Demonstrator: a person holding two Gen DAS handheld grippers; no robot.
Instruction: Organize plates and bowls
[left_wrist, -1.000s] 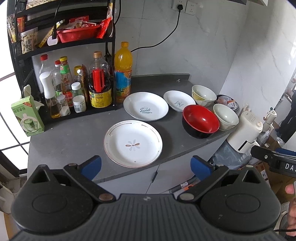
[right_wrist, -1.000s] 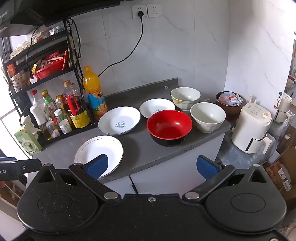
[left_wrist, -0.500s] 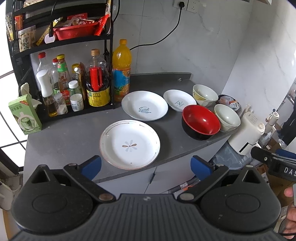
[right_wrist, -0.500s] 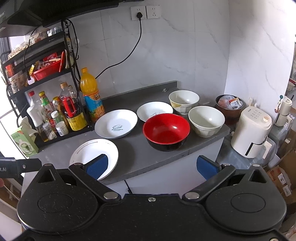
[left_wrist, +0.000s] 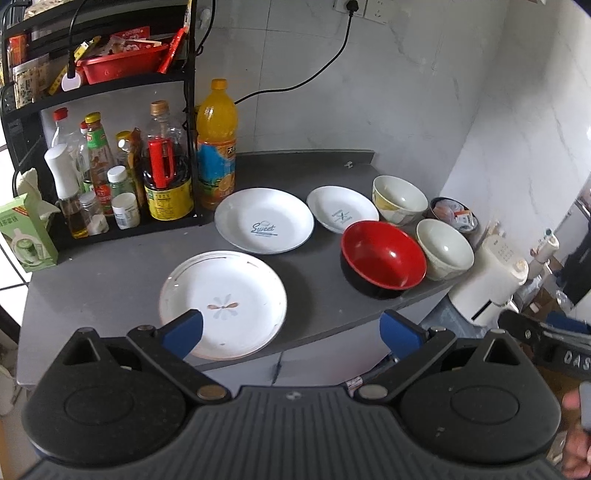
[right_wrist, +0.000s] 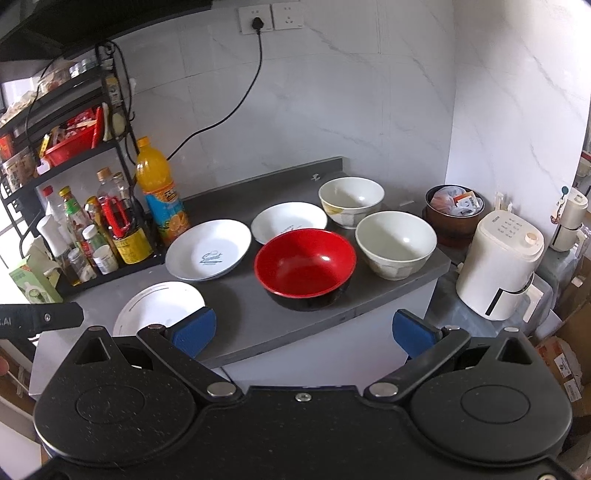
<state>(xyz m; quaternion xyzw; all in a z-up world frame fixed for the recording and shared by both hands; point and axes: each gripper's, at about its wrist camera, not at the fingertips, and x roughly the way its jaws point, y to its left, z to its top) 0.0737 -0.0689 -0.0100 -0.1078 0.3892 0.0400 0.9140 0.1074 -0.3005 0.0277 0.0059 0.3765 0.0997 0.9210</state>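
Observation:
On the grey counter (left_wrist: 110, 266) lie three white plates: a flower-patterned plate (left_wrist: 222, 303) (right_wrist: 159, 306) nearest the front, a "Sweet" plate (left_wrist: 264, 225) (right_wrist: 208, 249) behind it, and a small plate (left_wrist: 341, 214) (right_wrist: 288, 221). To their right stand a red bowl (left_wrist: 382, 258) (right_wrist: 304, 264) and two cream bowls (left_wrist: 399, 199) (left_wrist: 445, 249) (right_wrist: 351, 201) (right_wrist: 395, 243). My left gripper (left_wrist: 291, 332) hangs open in front of the counter edge, near the flower plate. Before the red bowl, my right gripper (right_wrist: 303, 330) is open too, holding nothing.
A black rack (left_wrist: 110, 92) with sauce bottles and an orange drink bottle (left_wrist: 216, 144) fills the counter's back left. A green carton (left_wrist: 26, 232) stands at the far left. A brown tub (right_wrist: 454, 214) and a white appliance (right_wrist: 500, 266) sit right of the counter.
Both grippers have drifted slightly closer to the counter and a little right; the dishes have not moved. Both stay open.

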